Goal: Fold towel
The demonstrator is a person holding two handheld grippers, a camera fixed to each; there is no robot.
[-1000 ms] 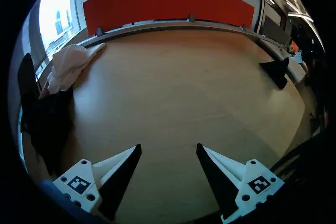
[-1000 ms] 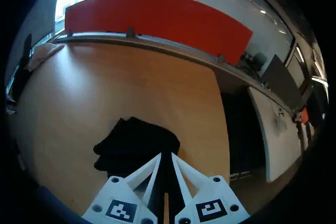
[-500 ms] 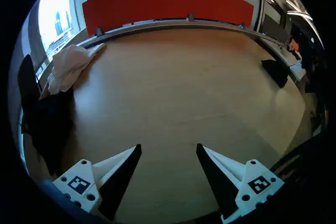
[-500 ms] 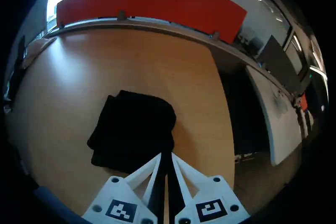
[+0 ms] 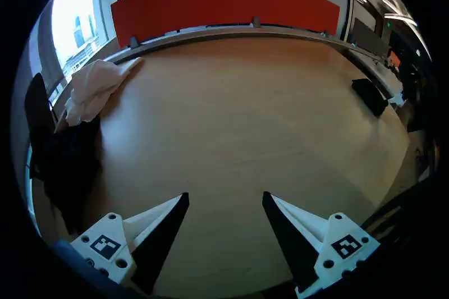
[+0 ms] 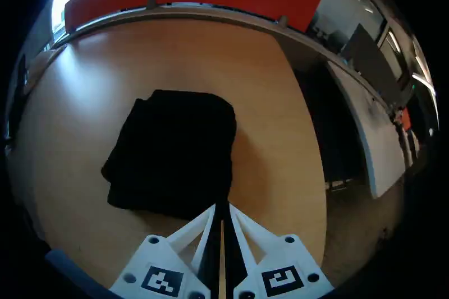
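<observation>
Left gripper (image 5: 224,195) open over bare light-wood tabletop (image 5: 236,119), crumpled white cloth (image 5: 92,88) at 10 o'clock; right gripper (image 6: 223,205) closed beside folded black towel (image 6: 174,153).

Towel (image 6: 174,153) on table (image 6: 269,102) near right edge; cloth heap (image 5: 92,88) far left; partition (image 5: 224,4) behind table.

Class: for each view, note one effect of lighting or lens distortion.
Left gripper view: the window is blown out white, and the red panel bows. Right gripper view: the black towel is too dark to show surface detail; the table edge curves.
</observation>
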